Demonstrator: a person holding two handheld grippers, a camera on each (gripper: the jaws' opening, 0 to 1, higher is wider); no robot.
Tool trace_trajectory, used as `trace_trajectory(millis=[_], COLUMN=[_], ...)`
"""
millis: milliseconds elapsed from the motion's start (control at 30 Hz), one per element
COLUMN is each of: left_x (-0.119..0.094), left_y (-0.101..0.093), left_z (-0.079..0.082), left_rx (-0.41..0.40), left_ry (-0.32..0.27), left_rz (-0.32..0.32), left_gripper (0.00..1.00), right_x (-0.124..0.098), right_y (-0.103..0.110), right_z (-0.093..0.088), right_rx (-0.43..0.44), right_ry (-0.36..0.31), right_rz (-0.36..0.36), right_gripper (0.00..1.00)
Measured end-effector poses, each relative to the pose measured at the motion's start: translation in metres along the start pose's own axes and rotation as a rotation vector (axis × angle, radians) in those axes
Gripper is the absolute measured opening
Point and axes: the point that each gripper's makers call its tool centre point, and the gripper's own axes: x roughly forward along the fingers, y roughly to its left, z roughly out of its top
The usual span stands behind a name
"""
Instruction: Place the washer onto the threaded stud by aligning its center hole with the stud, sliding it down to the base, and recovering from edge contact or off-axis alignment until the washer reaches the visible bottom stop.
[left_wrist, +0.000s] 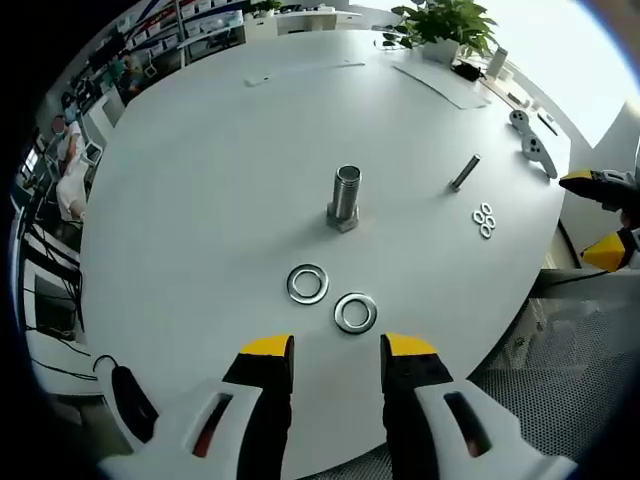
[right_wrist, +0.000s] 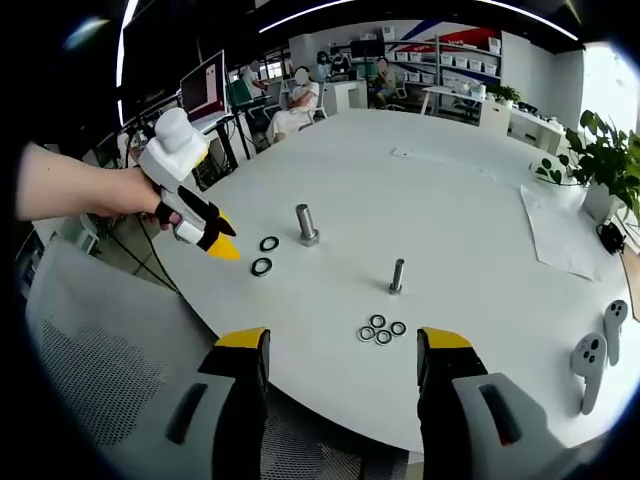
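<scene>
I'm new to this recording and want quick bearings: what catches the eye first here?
A big threaded stud stands upright mid-table on the white table, with two large washers flat between it and the open left gripper. A thinner stud with four small washers sits before the open right gripper.

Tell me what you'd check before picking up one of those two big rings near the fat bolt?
1. Left gripper open and empty: ok.
2. Right gripper open and empty: ok.
3. Large washers lying flat, apart from each other: ok.
4. Large threaded stud upright, nothing on it: ok.
5. Left gripper lined up over one washer: not ok, it sits short of both.
6. Washer hole fits the stud: cannot tell.
</scene>
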Motion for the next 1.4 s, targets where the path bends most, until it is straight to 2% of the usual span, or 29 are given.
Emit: trace_trajectory(millis=[300, 533, 700, 800, 900, 967, 1167, 1233, 1267, 1300, 1400], left_x=[0.013, 0.029, 0.038, 0.042, 0.046, 0.047, 0.05, 0.052, 0.052, 0.052, 0.053], left_y=[0.004, -0.012, -0.017, -0.018, -0.023, -0.022, -0.02, -0.017, -0.02, -0.022, -0.02], left_z=[-0.006, -0.008, -0.01, -0.008, -0.007, -0.006, -0.001, 0.002, 0.003, 0.004, 0.003], left_rx=[0.029, 0.068, 0.107, 0.122, 0.087, 0.121, 0.148, 0.223, 0.252, 0.217, 0.215], left_ry=[0.066, 0.117, 0.144, 0.148, 0.154, 0.152, 0.147, 0.141, 0.138, 0.14, 0.154], left_rz=[-0.001, -0.034, -0.022, -0.018, -0.047, -0.025, -0.01, 0.024, 0.007, 0.007, 0.004], left_gripper=[0.33, 0.33, 0.32, 0.32, 0.32, 0.32, 0.3, 0.27, 0.27, 0.26, 0.25], right_x=[0.0, 0.0, 0.0, 0.0, 0.0, 0.0, -0.001, 0.0, 0.0, 0.0, 0.0], right_y=[0.0, -0.001, 0.0, 0.002, 0.004, 0.004, 0.001, 0.001, 0.001, 0.001, 0.002], right_z=[-0.002, -0.003, -0.004, -0.001, -0.002, -0.002, -0.002, -0.003, -0.003, -0.003, -0.004], right_rx=[-0.006, -0.01, -0.008, -0.017, -0.033, -0.033, -0.015, -0.008, -0.012, -0.016, -0.014], right_ry=[0.008, 0.015, 0.012, 0.005, 0.011, 0.009, 0.007, 0.009, 0.01, 0.011, 0.013], right_rz=[-0.003, -0.004, 0.003, 0.007, 0.01, 0.011, 0.007, 0.007, 0.004, 0.004, 0.005], right_gripper=[0.62, 0.62, 0.62, 0.62, 0.62, 0.62, 0.62, 0.62, 0.62, 0.62, 0.62])
